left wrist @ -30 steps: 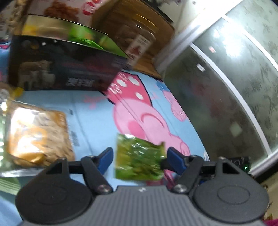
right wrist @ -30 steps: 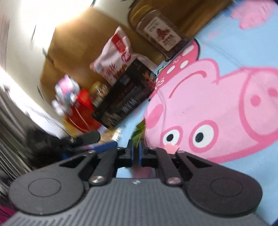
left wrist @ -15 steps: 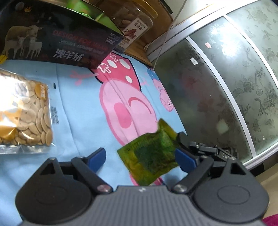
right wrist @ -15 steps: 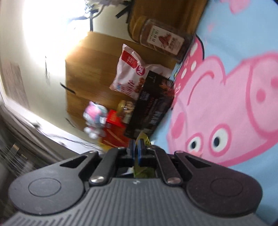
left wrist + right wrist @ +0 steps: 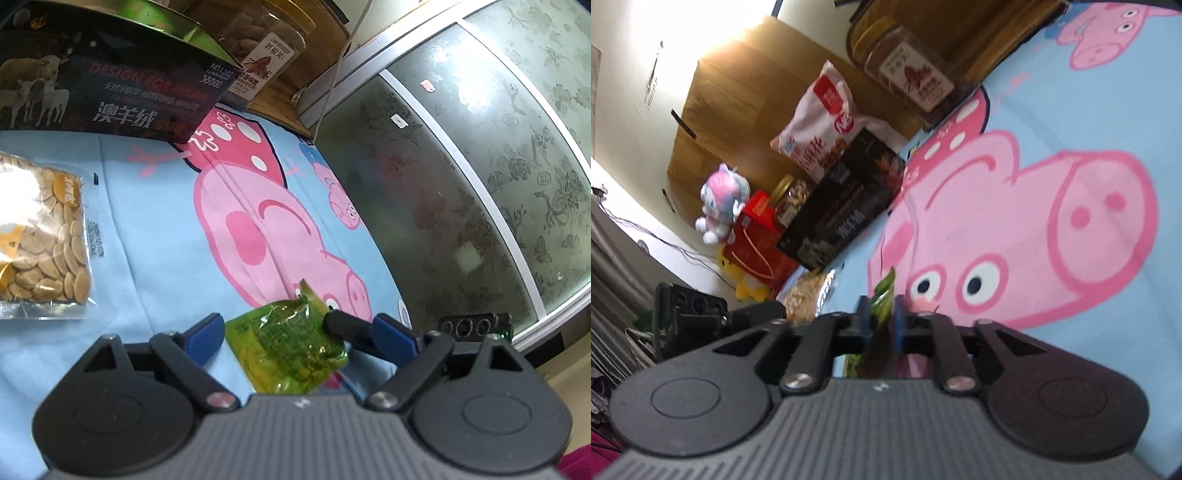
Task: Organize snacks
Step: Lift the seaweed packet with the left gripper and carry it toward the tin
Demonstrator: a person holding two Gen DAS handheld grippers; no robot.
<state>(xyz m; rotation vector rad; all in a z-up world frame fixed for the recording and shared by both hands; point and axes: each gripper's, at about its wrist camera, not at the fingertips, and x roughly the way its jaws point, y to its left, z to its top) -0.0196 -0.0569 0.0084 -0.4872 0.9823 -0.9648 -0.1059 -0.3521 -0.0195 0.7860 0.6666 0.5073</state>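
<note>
Pinching the green snack packet [image 5: 882, 295] edge-on between its blue pads, the right gripper [image 5: 881, 325] holds it above the pig-print blue cloth [image 5: 155, 221]. The left gripper [image 5: 295, 332] spreads wide around that packet [image 5: 291, 343], fingers apart from it. A seed bag [image 5: 40, 236] lies left, near the dark box [image 5: 103, 92].

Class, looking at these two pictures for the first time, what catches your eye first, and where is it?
The big pink cartoon pig printed across the light blue cloth dominates both views. Near the bottom, a crinkly green snack packet sits between the open left hand-held gripper, pinched edge-on by the right hand-held gripper.
</note>
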